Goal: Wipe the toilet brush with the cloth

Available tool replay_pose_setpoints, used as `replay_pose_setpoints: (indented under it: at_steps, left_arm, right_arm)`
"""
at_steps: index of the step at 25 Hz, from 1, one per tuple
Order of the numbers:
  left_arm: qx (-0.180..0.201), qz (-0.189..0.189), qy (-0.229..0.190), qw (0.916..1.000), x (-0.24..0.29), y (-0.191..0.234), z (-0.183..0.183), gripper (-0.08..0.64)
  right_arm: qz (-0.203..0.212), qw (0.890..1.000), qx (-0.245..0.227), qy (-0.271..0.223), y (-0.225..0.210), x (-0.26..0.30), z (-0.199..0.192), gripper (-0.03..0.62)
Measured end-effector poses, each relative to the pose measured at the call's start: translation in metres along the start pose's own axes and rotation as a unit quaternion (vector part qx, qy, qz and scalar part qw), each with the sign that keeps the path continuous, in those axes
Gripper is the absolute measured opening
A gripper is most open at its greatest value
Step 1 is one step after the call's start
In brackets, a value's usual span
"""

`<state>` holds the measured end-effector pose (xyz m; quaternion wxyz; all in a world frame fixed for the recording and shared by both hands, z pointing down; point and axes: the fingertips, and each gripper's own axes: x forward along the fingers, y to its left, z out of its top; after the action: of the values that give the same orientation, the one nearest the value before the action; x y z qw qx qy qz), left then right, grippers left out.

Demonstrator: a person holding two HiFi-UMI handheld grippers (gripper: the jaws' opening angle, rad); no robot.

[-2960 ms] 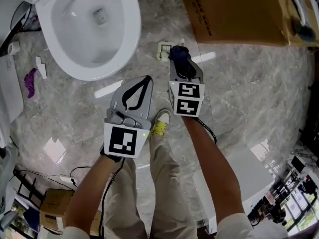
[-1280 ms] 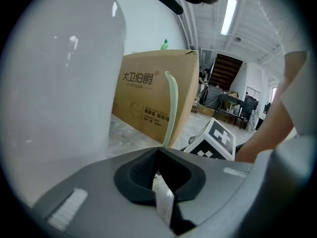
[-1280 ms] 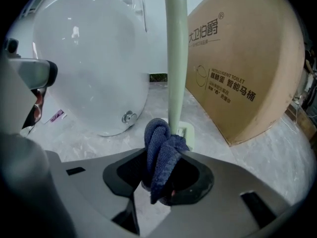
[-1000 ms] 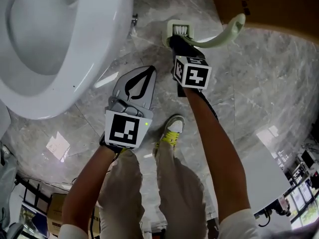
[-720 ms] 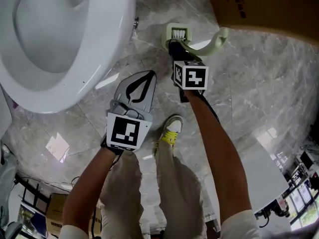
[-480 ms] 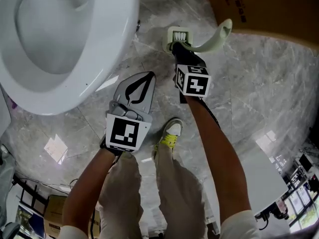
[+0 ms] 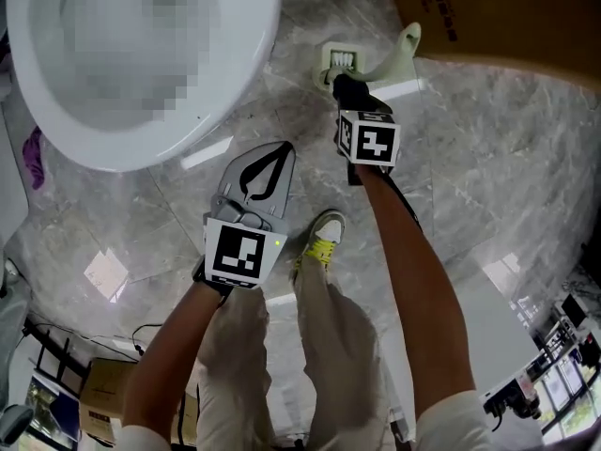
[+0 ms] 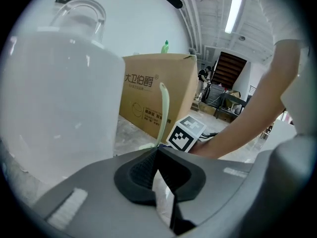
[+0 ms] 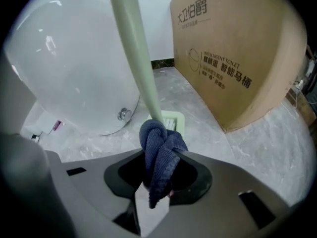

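Note:
A pale green toilet brush stands in its square holder (image 7: 340, 59) on the floor beside the toilet, its handle (image 7: 404, 43) leaning right. In the right gripper view the handle (image 9: 134, 53) rises straight ahead from the holder (image 9: 173, 120). My right gripper (image 7: 346, 94) is shut on a dark blue cloth (image 7: 340, 83), and the bunched cloth (image 9: 156, 138) presses against the handle's lower end just above the holder. My left gripper (image 7: 274, 150) hovers lower left, shut with nothing in it. In the left gripper view it (image 8: 157, 151) points at the handle (image 8: 162, 110).
A white toilet bowl (image 7: 244, 83) fills the upper left, close to the holder. A big cardboard box (image 7: 526, 17) stands at the upper right. My yellow-laced shoe (image 7: 319, 238) is on the grey marble floor (image 7: 488, 158) between the arms. A purple scrap (image 7: 34, 153) lies far left.
The right gripper with the cloth has moved up to the brush's base. The handle has swung from leaning far right to more upright. The left gripper has hardly moved.

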<state>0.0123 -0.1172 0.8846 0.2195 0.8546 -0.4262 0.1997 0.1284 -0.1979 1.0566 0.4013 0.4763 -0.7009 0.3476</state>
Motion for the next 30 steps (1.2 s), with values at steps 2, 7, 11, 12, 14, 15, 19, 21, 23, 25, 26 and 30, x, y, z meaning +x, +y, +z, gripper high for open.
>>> replay_pose_setpoints:
  at_steps: [2, 7, 11, 12, 14, 15, 19, 21, 23, 25, 26, 30]
  left_arm:
    - [0.002, 0.001, -0.006, 1.0000, -0.016, -0.006, 0.024, 0.000]
    - [0.025, -0.005, -0.024, 0.9994, -0.058, -0.028, 0.086, 0.000]
    - [0.018, -0.001, -0.013, 0.9998, -0.095, -0.040, 0.118, 0.000]
    - [0.017, -0.001, -0.013, 0.9998, -0.107, -0.044, 0.129, 0.000]
    - [0.021, -0.003, -0.017, 0.9996, -0.130, -0.051, 0.153, 0.000]
    - [0.025, -0.002, -0.021, 0.9995, -0.141, -0.052, 0.166, 0.000]
    - [0.035, 0.007, -0.032, 0.9989, -0.182, -0.053, 0.217, 0.000]
    - [0.036, 0.010, -0.037, 0.9986, -0.207, -0.060, 0.245, 0.000]
    - [0.045, 0.017, -0.042, 0.9980, -0.232, -0.067, 0.276, 0.000]
    - [0.055, 0.025, -0.043, 0.9972, -0.260, -0.074, 0.308, 0.000]
    - [0.056, 0.028, -0.047, 0.9969, -0.273, -0.077, 0.324, 0.000]
    - [0.060, 0.037, -0.080, 0.9943, -0.322, -0.088, 0.390, 0.000]
  right_arm:
    - [0.008, 1.000, -0.014, -0.003, 0.008, -0.025, 0.010, 0.118]
    - [0.022, 0.999, -0.038, -0.029, 0.021, -0.096, 0.051, 0.118]
    - [0.025, 0.997, -0.036, -0.059, 0.033, -0.152, 0.089, 0.120]
    - [0.024, 0.997, -0.037, -0.066, 0.035, -0.168, 0.098, 0.119]
    - [0.022, 0.996, -0.034, -0.083, 0.040, -0.202, 0.119, 0.119]
    - [0.020, 0.995, -0.033, -0.093, 0.042, -0.218, 0.131, 0.118]
    - [0.017, 0.991, -0.028, -0.127, 0.048, -0.292, 0.171, 0.120]
    - [0.023, 0.990, -0.022, -0.135, 0.055, -0.337, 0.175, 0.120]
    - [0.029, 0.988, -0.025, -0.146, 0.066, -0.389, 0.178, 0.120]
    - [0.034, 0.986, -0.030, -0.161, 0.080, -0.445, 0.180, 0.120]
    - [0.036, 0.984, -0.030, -0.170, 0.087, -0.473, 0.181, 0.120]
    - [0.036, 0.975, -0.026, -0.217, 0.107, -0.577, 0.203, 0.120]
